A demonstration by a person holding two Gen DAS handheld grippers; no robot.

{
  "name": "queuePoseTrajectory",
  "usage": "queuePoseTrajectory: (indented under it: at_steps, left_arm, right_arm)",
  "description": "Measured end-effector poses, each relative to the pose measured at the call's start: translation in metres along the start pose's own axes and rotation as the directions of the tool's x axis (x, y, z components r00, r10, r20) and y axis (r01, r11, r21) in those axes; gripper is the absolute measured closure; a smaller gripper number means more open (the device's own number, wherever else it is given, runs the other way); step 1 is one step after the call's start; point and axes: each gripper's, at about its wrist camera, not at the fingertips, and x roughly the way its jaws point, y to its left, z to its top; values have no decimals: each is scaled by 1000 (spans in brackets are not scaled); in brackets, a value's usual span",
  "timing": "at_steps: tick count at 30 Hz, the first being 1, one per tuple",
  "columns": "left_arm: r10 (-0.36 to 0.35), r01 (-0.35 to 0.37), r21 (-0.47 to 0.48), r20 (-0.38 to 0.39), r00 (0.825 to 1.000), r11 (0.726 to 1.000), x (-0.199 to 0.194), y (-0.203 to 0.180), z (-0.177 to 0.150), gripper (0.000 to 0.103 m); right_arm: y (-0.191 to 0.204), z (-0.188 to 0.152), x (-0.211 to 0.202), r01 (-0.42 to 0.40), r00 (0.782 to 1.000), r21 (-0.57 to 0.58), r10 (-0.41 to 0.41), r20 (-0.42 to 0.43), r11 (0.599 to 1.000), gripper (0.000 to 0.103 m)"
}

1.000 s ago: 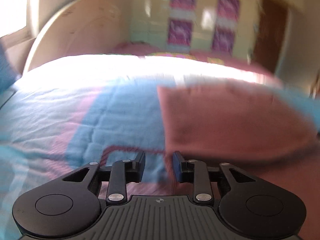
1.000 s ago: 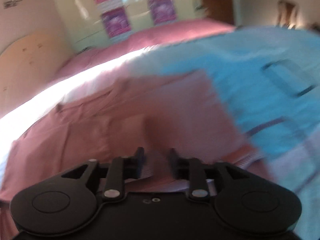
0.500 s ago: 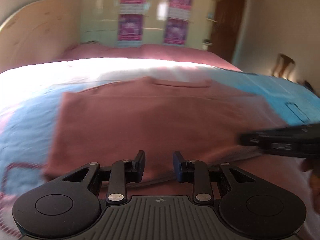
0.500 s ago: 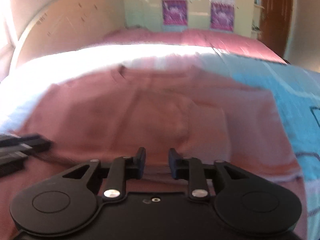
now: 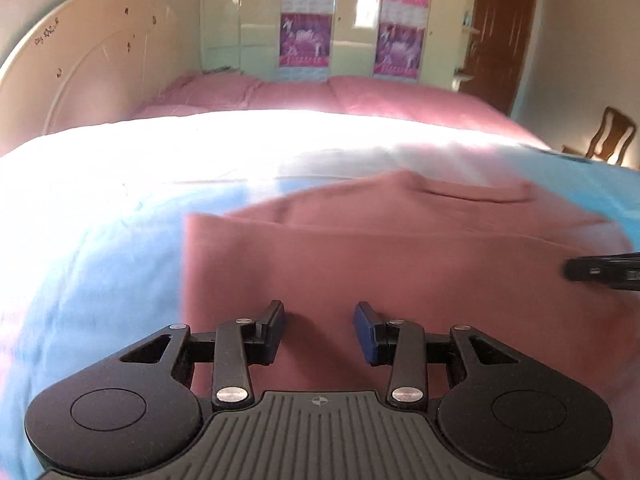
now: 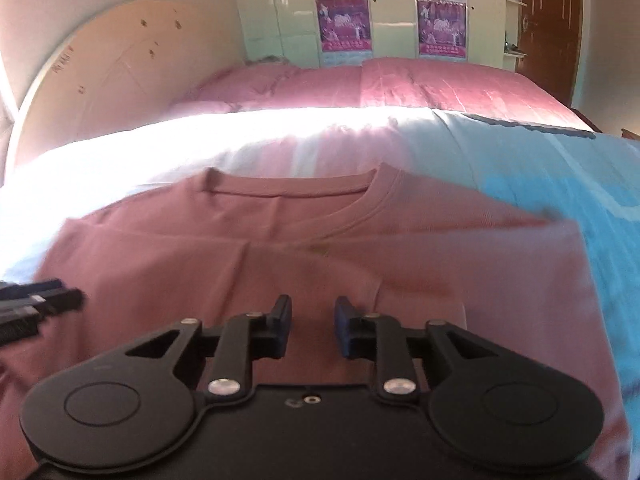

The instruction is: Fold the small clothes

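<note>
A dusty-pink T-shirt (image 5: 400, 256) lies flat on the bed, neckline away from me; in the right wrist view (image 6: 320, 248) its collar shows clearly. Its left sleeve looks folded in along a straight left edge. My left gripper (image 5: 319, 330) is open and empty over the shirt's lower left part. My right gripper (image 6: 311, 326) is open and empty over the shirt's lower middle. Each gripper's fingers show at the edge of the other's view, the right one (image 5: 600, 272) and the left one (image 6: 36, 304).
The bed has a light blue and pink patterned sheet (image 5: 100, 248) with a bright sunlit band across it. A pink cover (image 6: 420, 84) lies beyond. A curved headboard (image 5: 80, 72) stands at the left, a wardrobe with purple posters (image 6: 392, 20) behind, a wooden chair (image 5: 612, 136) at the right.
Both views have swung from blurred sideways looks at the sheet to face the shirt squarely. Both grippers have stayed open and empty, now side by side over the shirt's lower part.
</note>
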Motion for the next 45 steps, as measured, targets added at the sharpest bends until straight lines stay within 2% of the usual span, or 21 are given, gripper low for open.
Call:
queuePoseTrajectory:
  at_steps: [2,5,7,9,11,14,16,18,19,20,21,23,26,29,31,34,38,40,41,43,45]
  left_arm:
    - [3,-3,-40,4,1000,999,18,19,18,64]
    - [7,-7,-86,-2,1000,996,39,40,34,64]
    - [-6,5,-126,-3,1000,992,34,44,36,64]
    - [-16,19,-87,40,999,996,18,30,25,64]
    - [-48,51,-51,65,997,997,4,9,8,64]
    - [-14,15,-14,46,999,1000,4,-10,-25,64]
    - [-7,9,-28,73,997,1000,-8,-2,-42,64]
    - [5,-1,-50,71,997,999,-24,7,-51,64]
    - [8,-4,-51,72,997,999,-34,12,-58,64]
    - [13,-10,-42,73,997,999,-41,12,-68,64]
    - [21,-19,-34,76,997,999,-41,13,-64,64]
    - [36,-32,-42,83,996,999,-50,13,-69,64]
    - [46,-43,-39,89,995,998,-64,17,-77,64]
    - [28,-26,-20,95,995,999,-67,18,-81,64]
    - [36,-35,-10,97,995,999,-69,15,-82,64]
    - [55,-53,-22,86,995,998,-76,9,-77,64]
    - [40,-40,-2,73,996,999,-83,-4,-85,64]
    - [45,-45,-2,68,997,999,-82,-6,-91,64]
    - [45,-44,-12,69,997,999,-83,-6,-92,64]
    - [41,-39,-32,62,997,999,-87,-3,-91,64]
    - [41,-40,-19,61,997,999,-92,-2,-95,64]
  right_arm:
    - [-5,10,14,20,1000,-1,-20,3,1000,83]
    - [-10,14,24,38,999,-21,-38,0,999,77]
    - [-10,17,29,44,999,-25,-44,-5,999,76]
    - [-3,19,19,25,999,-15,-24,25,1000,71]
    - [14,14,9,-42,998,-23,43,48,999,69]
    - [50,1,16,-119,993,-97,121,10,988,69]
    - [61,-12,20,-79,997,-164,79,-2,983,69]
    - [49,-20,14,-94,995,-130,97,19,987,78]
    - [42,-23,7,-96,995,-110,99,22,989,75]
    - [39,-26,-2,-71,996,-102,75,38,992,68]
    - [38,-30,-8,-58,997,-95,62,42,994,68]
    - [37,-38,-11,-91,995,-75,93,20,993,67]
    - [30,-41,-16,-67,998,-84,69,13,994,74]
    - [-2,-37,-40,26,998,-32,-24,65,999,70]
    - [-29,-42,-35,101,995,-12,-101,-2,995,74]
    - [-46,-42,-48,113,994,28,-113,-3,993,74]
    - [-39,-48,-74,62,997,36,-64,52,997,75]
    - [-32,-55,-72,52,998,14,-52,28,999,74]
    - [-29,-61,-63,74,997,-3,-74,-20,997,73]
    - [-28,-69,-63,113,993,-25,-114,-22,993,71]
    - [-29,-68,-67,114,993,-16,-115,-41,993,72]
